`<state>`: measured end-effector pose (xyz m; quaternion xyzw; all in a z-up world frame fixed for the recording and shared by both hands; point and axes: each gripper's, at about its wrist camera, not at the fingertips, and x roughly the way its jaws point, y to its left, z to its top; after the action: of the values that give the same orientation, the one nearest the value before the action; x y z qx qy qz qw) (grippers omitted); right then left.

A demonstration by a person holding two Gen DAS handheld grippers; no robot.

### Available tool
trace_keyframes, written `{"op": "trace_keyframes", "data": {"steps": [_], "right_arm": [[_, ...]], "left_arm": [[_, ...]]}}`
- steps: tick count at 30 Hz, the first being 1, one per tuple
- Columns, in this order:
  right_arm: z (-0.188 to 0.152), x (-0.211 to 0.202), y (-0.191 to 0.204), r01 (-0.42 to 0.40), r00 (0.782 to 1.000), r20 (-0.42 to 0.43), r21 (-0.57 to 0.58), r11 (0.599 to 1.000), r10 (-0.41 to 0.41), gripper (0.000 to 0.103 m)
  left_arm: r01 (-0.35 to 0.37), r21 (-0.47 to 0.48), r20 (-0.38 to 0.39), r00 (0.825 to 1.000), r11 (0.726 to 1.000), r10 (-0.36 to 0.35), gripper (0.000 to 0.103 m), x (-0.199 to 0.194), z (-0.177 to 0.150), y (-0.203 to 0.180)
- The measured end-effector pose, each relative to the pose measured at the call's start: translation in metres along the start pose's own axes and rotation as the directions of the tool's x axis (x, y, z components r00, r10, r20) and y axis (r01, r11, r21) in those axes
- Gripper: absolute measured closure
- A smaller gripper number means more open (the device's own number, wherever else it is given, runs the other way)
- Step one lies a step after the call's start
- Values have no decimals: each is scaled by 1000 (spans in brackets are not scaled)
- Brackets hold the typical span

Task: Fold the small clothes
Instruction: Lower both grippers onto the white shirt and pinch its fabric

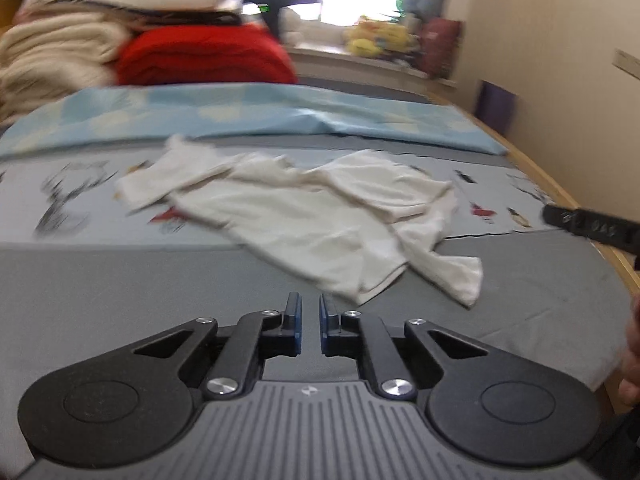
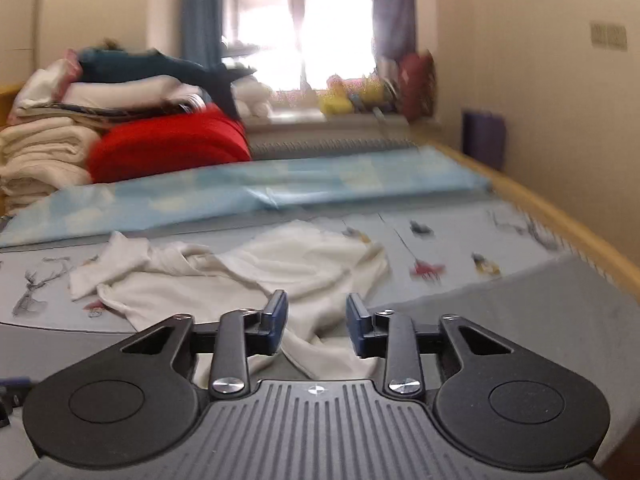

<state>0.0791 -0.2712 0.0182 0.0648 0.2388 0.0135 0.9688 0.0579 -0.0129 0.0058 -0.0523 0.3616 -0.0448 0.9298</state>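
A small white garment [image 1: 304, 216] lies crumpled and spread on the bed; it also shows in the right wrist view [image 2: 256, 280]. My left gripper [image 1: 310, 314] is above the grey sheet just short of the garment's near edge, its jaws a narrow gap apart and empty. My right gripper [image 2: 316, 316] is open and hovers over the garment's near right part, with nothing between its pads. A part of the right gripper [image 1: 592, 226] shows at the right edge of the left wrist view.
The bed has a grey sheet [image 1: 120, 300] and a pale printed cloth [image 2: 460, 248]. A light blue folded blanket [image 1: 280, 114] lies behind. A stack of folded red and cream textiles [image 2: 120, 132] stands far left. The wooden bed edge [image 2: 568, 220] and wall run along the right.
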Motion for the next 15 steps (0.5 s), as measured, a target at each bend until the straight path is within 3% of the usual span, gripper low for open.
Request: {"op": "trace_keyframes", "data": {"steps": [2,4,6,10,15], "right_arm": [[2,8,-4,-8,1000,-24,-2,1000,8,70],[1,24,-7,-5,998,-69,-11,1000,4,70],[-1,32,-7,2,995,-95,-24,1000,-5,70],[2,28,-1,10,996,-92,-57,998,-15,70],[2,37,3,0,990,-142,-95,995,-13,69]], "left_arm": [[34,65,2,999,997,-34,94,19,17,-8],[28,141,58,998,990,-36,94,37,33,-20],[50,165,56,997,985,-60,94,63,48,-27],[106,63,-56,993,992,-103,94,122,53,-22],[131,11,-161,979,991,-128,90,184,52,-31]]}}
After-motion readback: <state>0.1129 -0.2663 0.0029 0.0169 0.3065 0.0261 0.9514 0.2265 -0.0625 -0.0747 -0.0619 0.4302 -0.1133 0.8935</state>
